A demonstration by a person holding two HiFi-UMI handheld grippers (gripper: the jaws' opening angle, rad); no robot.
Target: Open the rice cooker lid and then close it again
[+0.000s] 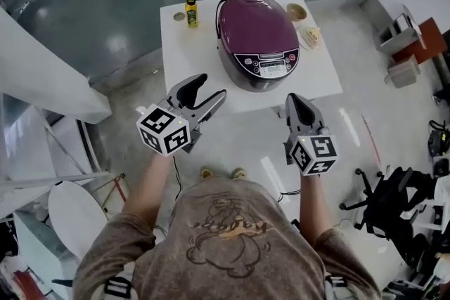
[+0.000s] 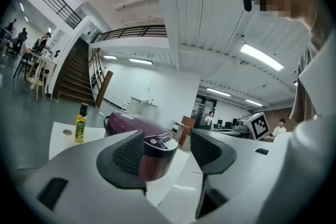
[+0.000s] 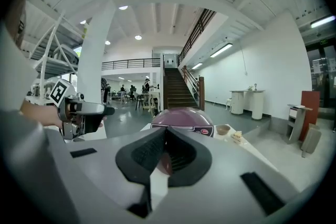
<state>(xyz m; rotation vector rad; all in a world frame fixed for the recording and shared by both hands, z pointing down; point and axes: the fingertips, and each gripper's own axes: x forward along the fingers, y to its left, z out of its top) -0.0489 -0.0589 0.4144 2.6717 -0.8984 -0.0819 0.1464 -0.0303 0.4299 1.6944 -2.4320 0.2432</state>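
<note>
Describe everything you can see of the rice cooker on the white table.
The rice cooker is a rounded, glossy dark-purple appliance, plastic by the look, with its domed lid shut. A slanted control panel with a pale display and small buttons faces the person. It stands upright on the table, near the front edge, and touches only the tabletop. The left gripper and the right gripper are both short of it, not touching.
</note>
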